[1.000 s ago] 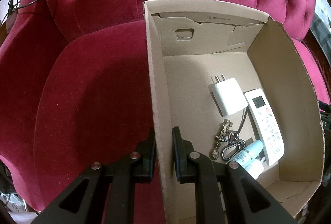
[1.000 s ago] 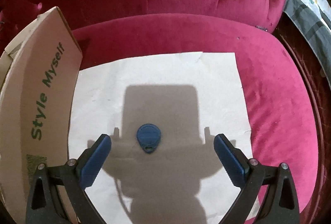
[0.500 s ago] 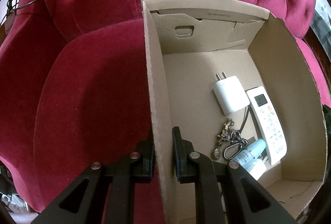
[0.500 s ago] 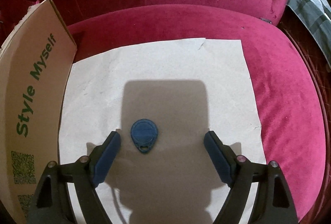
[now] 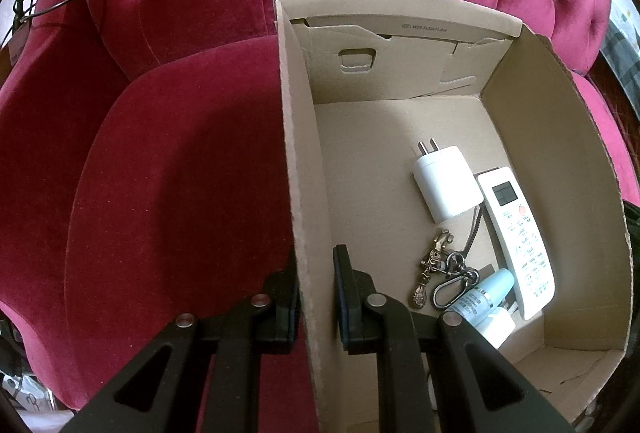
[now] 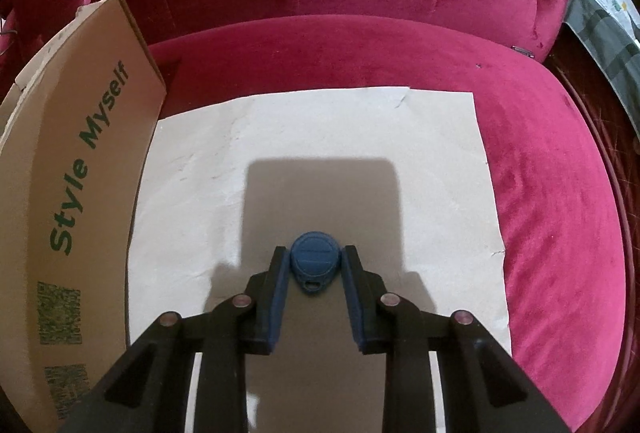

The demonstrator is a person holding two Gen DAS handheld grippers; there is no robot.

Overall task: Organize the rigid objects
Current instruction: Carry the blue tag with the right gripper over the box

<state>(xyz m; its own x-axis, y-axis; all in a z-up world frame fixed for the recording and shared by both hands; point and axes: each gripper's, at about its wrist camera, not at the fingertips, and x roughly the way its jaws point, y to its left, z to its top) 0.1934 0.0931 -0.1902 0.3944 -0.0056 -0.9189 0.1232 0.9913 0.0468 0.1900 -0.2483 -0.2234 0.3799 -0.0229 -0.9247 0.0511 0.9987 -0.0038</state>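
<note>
Your right gripper (image 6: pixel 313 267) has just closed, pinching the blue key fob (image 6: pixel 315 265) on the paper sheet (image 6: pixel 320 137). Beside it, the cardboard box (image 5: pixel 552 137) contains a white charger (image 5: pixel 446 181), remote (image 5: pixel 520 237), keychain (image 5: pixel 440 273) and small bottle (image 5: pixel 482 295). Your left gripper (image 5: pixel 316 273) clamps the box's side wall.

A small blue key fob (image 6: pixel 315 260), round with a little loop at its near end, lies flat on a sheet of pale paper (image 6: pixel 360 137) spread over the red velvet seat. Just left of the paper stands an open cardboard box (image 5: pixel 560 161) with green lettering on its outer wall. Inside it, on the floor, lie a white plug adapter (image 5: pixel 446 187) with its prongs toward the far wall, a white remote control (image 5: pixel 520 237) beside it along the right wall, a metal keychain (image 5: pixel 438 275) with a carabiner, and a pale blue bottle (image 5: pixel 482 297) lying on its side.
</note>
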